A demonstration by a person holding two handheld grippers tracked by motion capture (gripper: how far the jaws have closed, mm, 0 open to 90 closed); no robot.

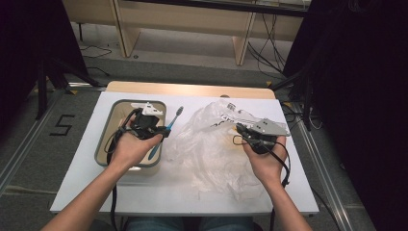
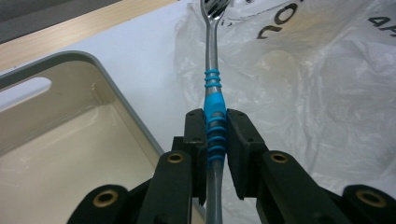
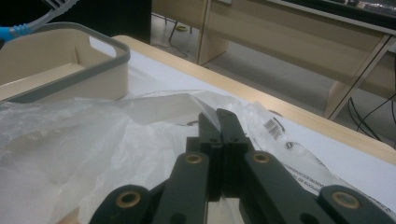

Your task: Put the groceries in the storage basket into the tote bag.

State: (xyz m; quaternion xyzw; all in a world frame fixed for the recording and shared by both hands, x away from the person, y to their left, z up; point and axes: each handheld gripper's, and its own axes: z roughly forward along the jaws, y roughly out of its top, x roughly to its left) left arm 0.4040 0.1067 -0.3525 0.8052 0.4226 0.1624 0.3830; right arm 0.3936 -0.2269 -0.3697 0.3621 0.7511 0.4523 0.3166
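Note:
A toothbrush (image 1: 169,126) with a clear shaft and blue ribbed grip (image 2: 214,102) is clamped between the jaws of my left gripper (image 2: 215,123), which is shut on the grip. Its bristle head points away toward the crumpled clear plastic bag (image 1: 211,144). In the high view my left gripper (image 1: 162,131) hovers over the right rim of the beige tray (image 1: 108,126). My right gripper (image 3: 217,116) is shut on a fold of the plastic bag (image 3: 93,135) and lifts that edge. In the high view my right gripper (image 1: 239,127) is at the bag's right side.
The beige tray with a grey rim (image 2: 116,88) stands at the left on a white table sheet (image 1: 159,190). The bag (image 2: 317,93) spreads over the middle. A wooden table edge (image 3: 299,114) runs behind, with cables and furniture legs beyond.

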